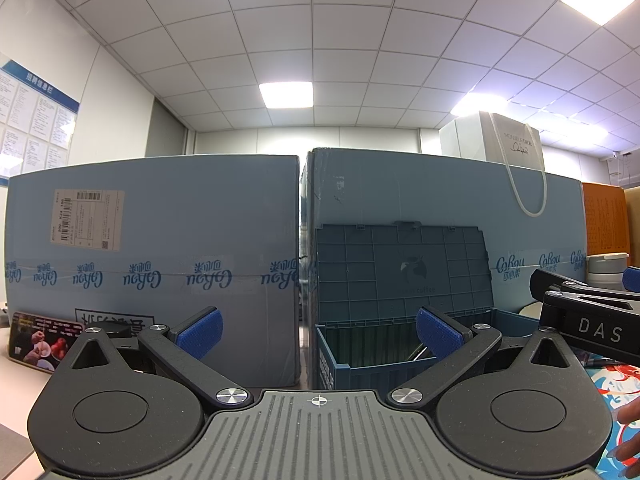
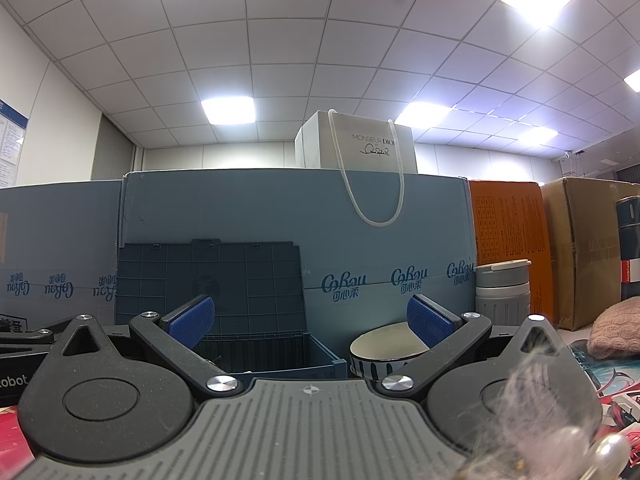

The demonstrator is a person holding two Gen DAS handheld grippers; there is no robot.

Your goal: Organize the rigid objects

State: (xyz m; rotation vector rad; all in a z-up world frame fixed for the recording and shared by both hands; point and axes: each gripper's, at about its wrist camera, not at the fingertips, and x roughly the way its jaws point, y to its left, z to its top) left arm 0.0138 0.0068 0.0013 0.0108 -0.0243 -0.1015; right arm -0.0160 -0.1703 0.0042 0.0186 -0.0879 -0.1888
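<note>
At the far left of the left wrist view a flat printed packet (image 1: 42,340) lies on the table against a big blue carton (image 1: 160,248); it looks light and stiff, and would likely be taken by its near edge. The left gripper (image 1: 318,334) hangs with its jaws spread wide and nothing between its blue pads (image 1: 200,334). Straight ahead of it, a little right, stands the blue storage bin (image 1: 400,374), its ribbed lid (image 1: 400,264) tipped back against a second carton; something shiny shows inside, too hidden to name. In the right wrist view the right gripper (image 2: 310,324) is likewise released and empty, aimed between the bin (image 2: 280,360) on its left and a striped bowl (image 2: 380,354) just beside the bin's right wall. The bowl looks ceramic, so probably fairly heavy, smooth, slippery and breakable; pinching its rim, one pad inside and one outside, seems the surest hold. Further right and farther back stands a grey lidded cup (image 2: 502,296), rigid and probably light, best squeezed across its ribbed body. A pink knitted thing (image 2: 618,332) lies at the far right; it is soft and likely no part of this job.
</note>
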